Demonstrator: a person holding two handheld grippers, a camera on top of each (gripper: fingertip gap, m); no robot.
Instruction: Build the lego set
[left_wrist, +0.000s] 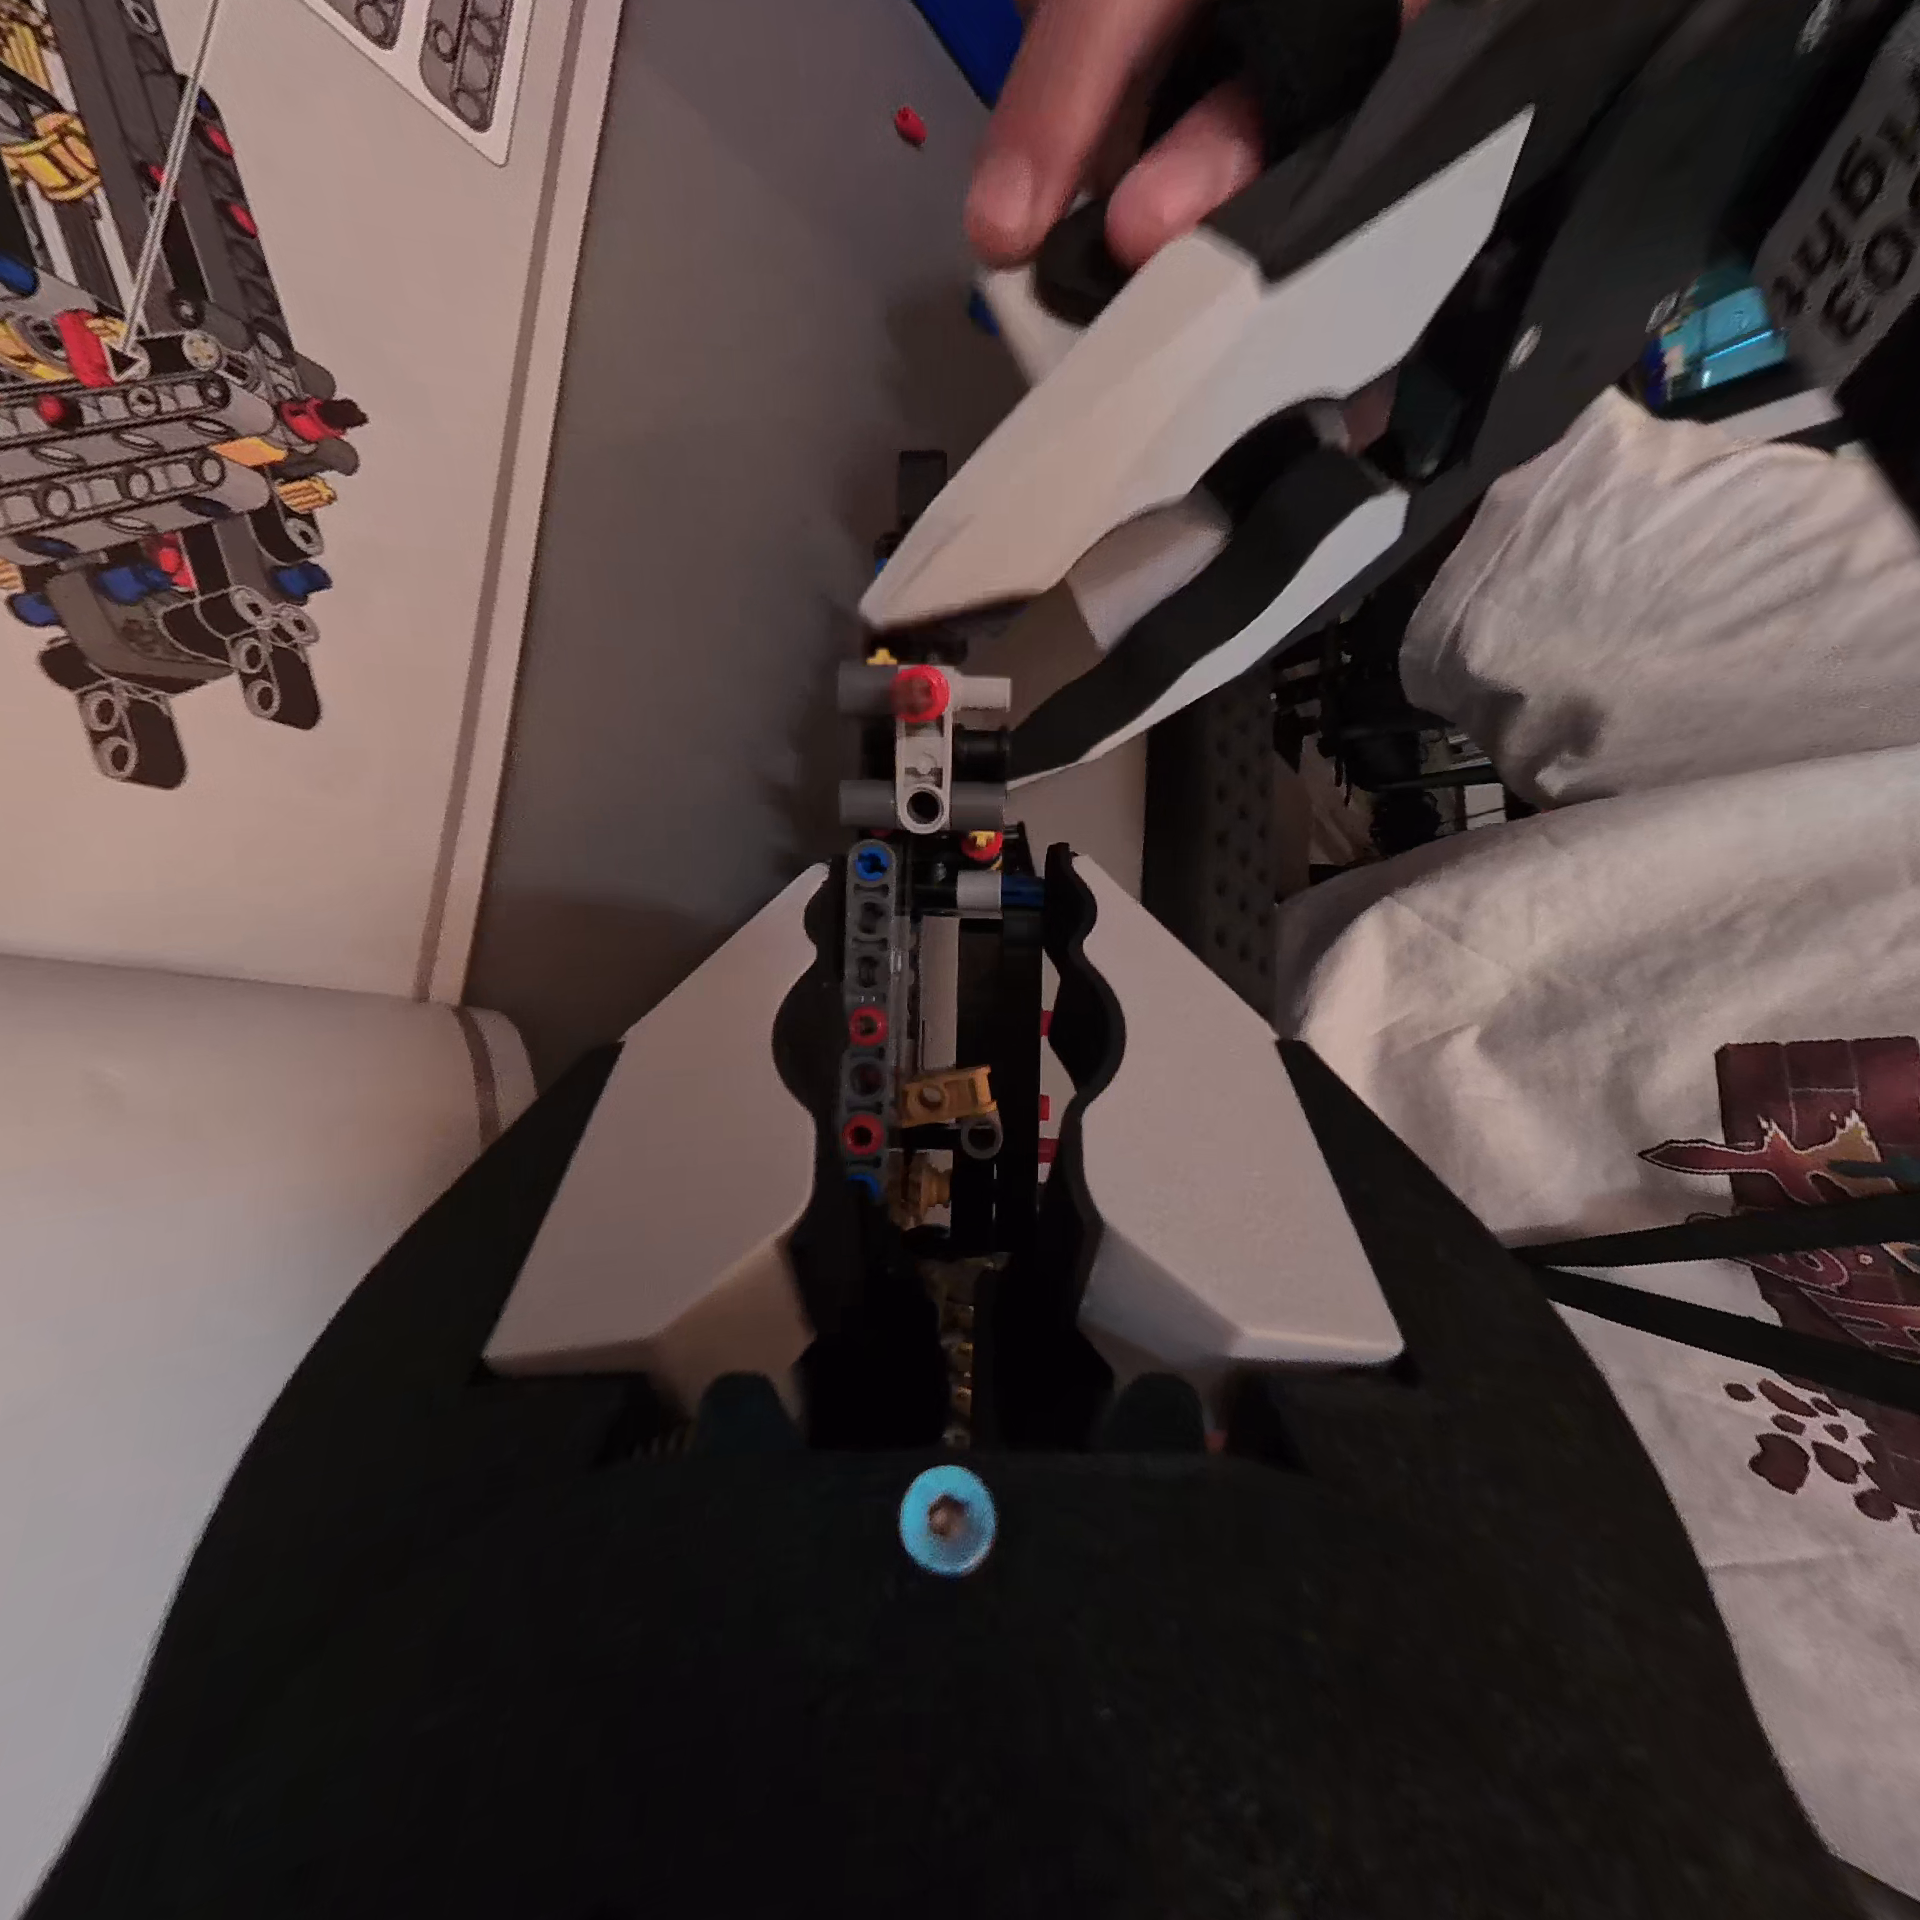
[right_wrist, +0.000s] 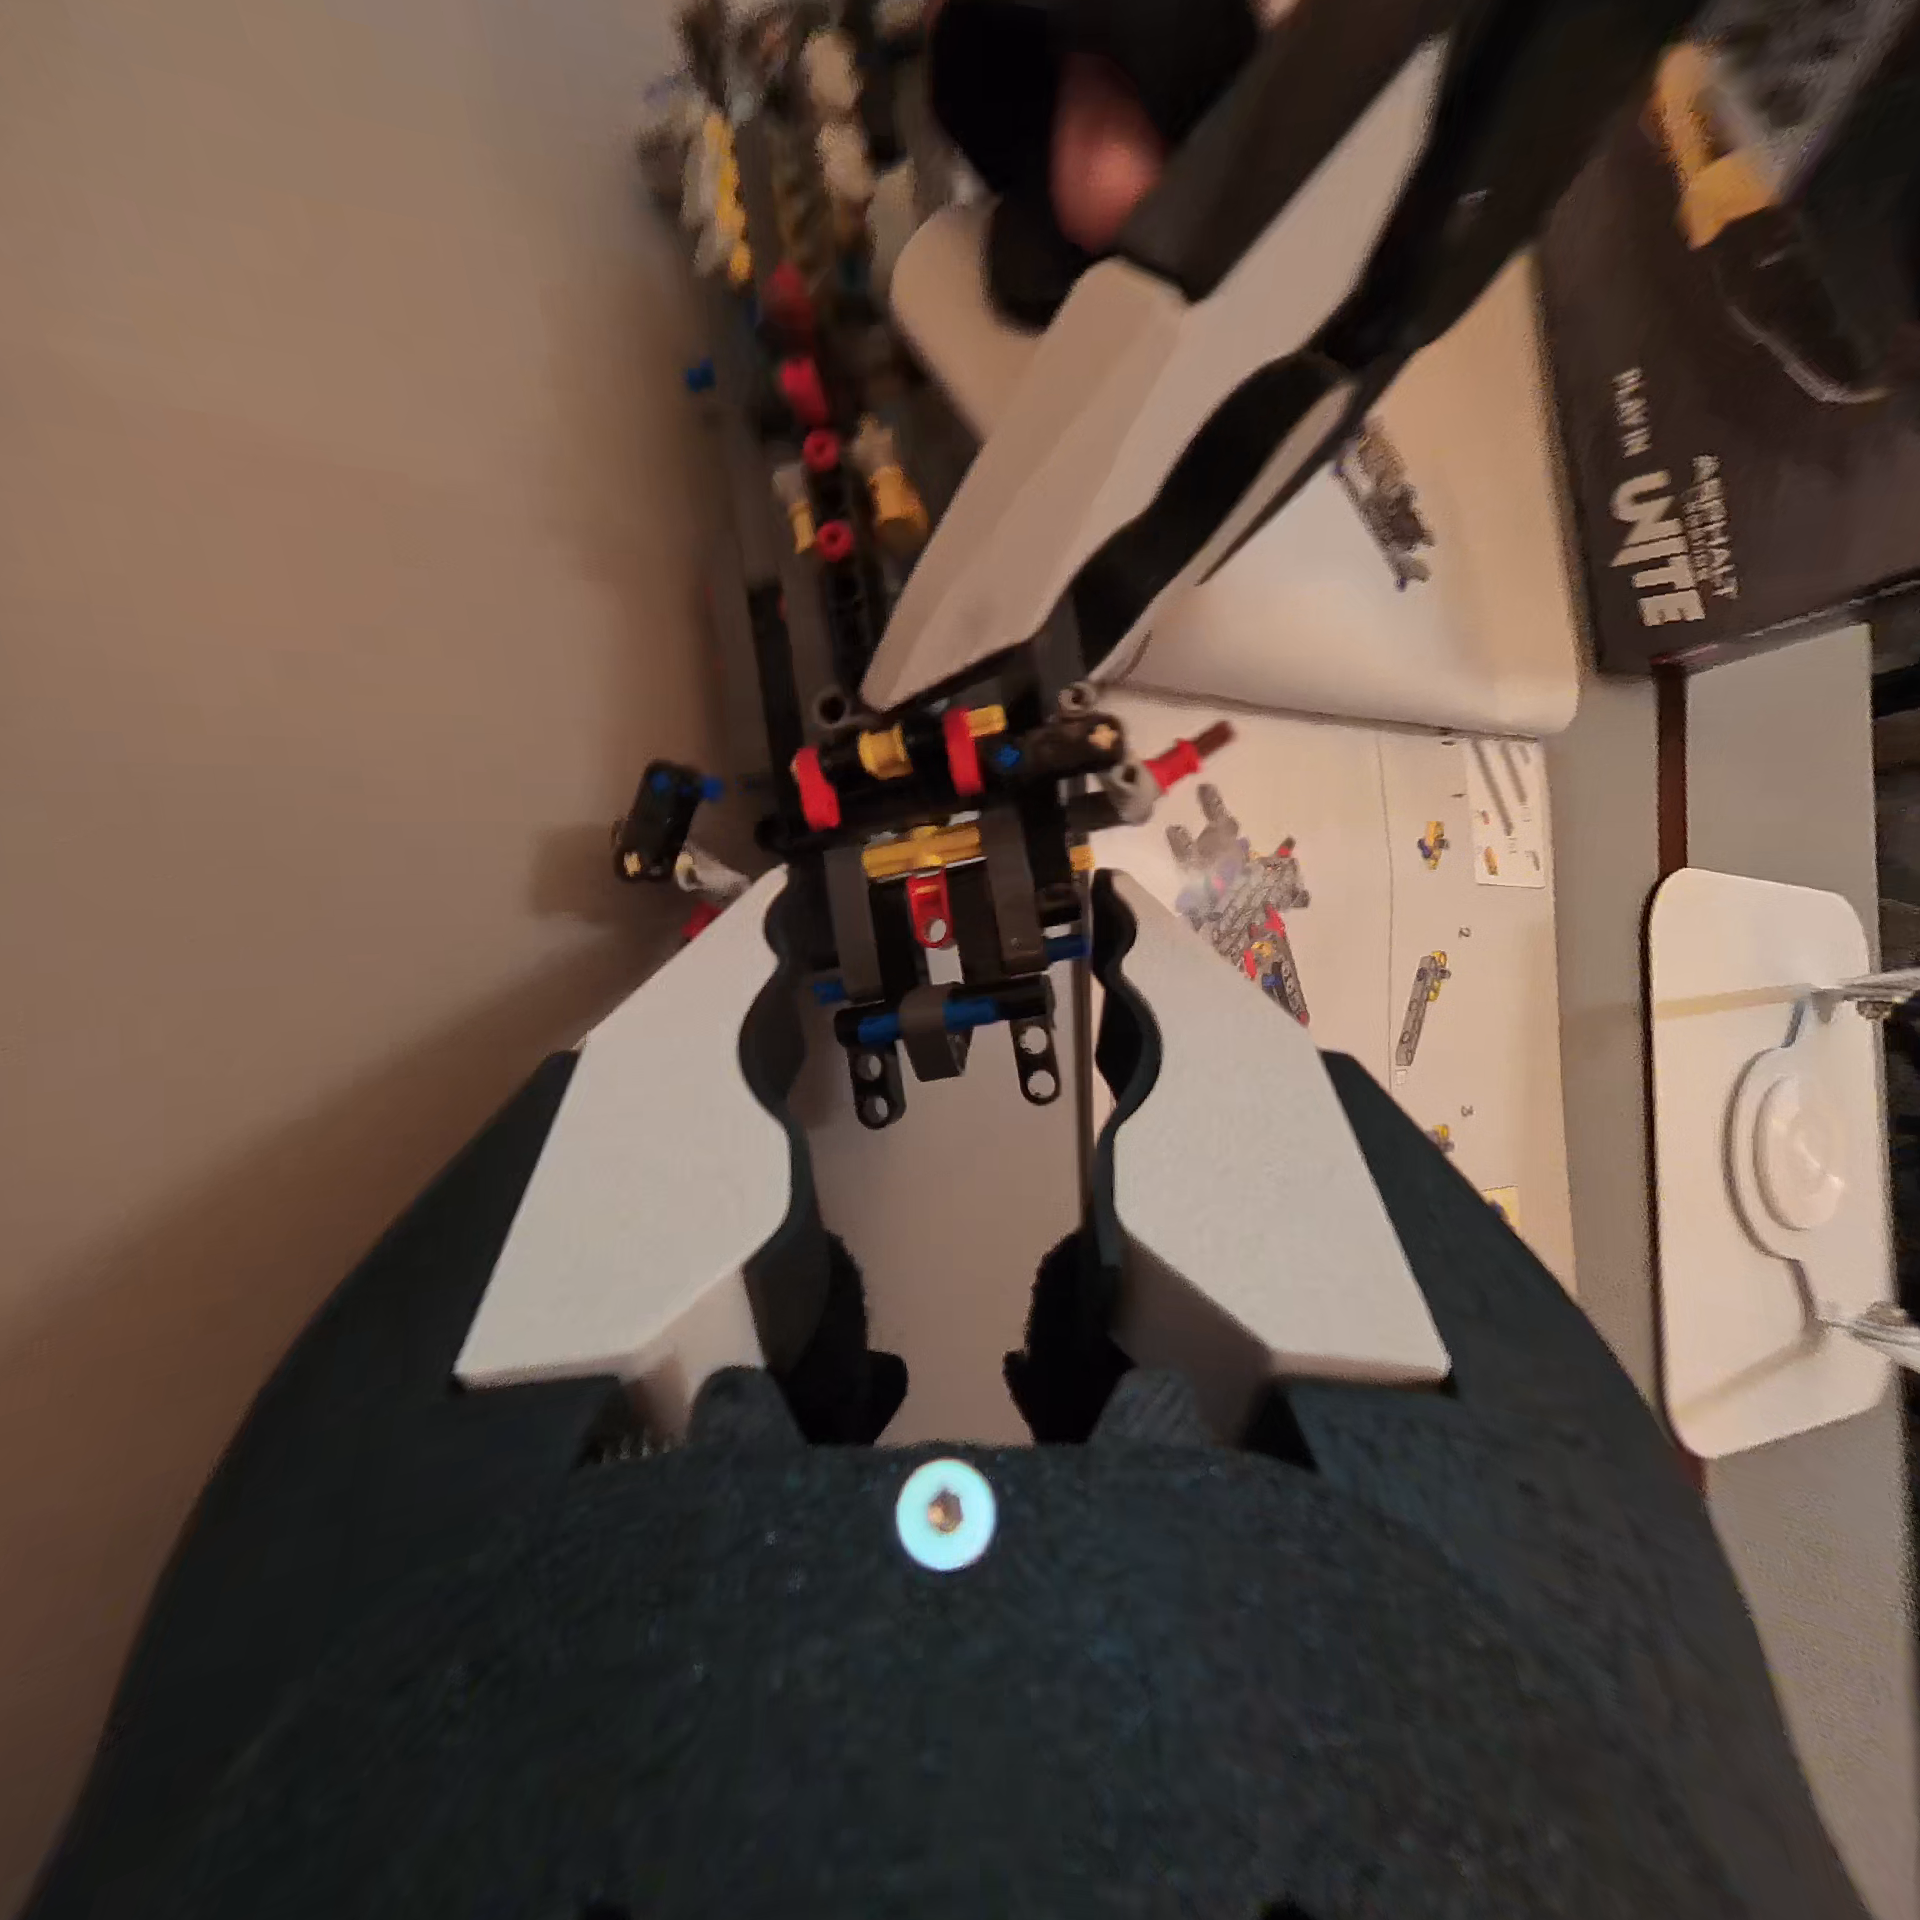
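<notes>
A long Technic lego assembly (left_wrist: 925, 1039) of black and grey beams with red, blue and gold pieces is held up between both grippers. My left gripper (left_wrist: 935, 873) is shut on its middle. My right gripper (left_wrist: 940, 691) comes in from the upper right, its jaws closed around the grey far end with the red pin (left_wrist: 916, 694). In the right wrist view my right gripper (right_wrist: 940, 883) grips the assembly's (right_wrist: 935, 831) black end. The left gripper (right_wrist: 977, 686) holds the assembly farther along. A hand (left_wrist: 1081, 145) holds the right gripper.
An open instruction booklet (left_wrist: 208, 416) lies at the left; it also shows in the right wrist view (right_wrist: 1351, 883). Loose lego parts (right_wrist: 810, 416) lie behind. A small black piece (right_wrist: 660, 821), a black box (right_wrist: 1714, 468), a white stand (right_wrist: 1787, 1143) and white printed cloth (left_wrist: 1610, 1039) are nearby.
</notes>
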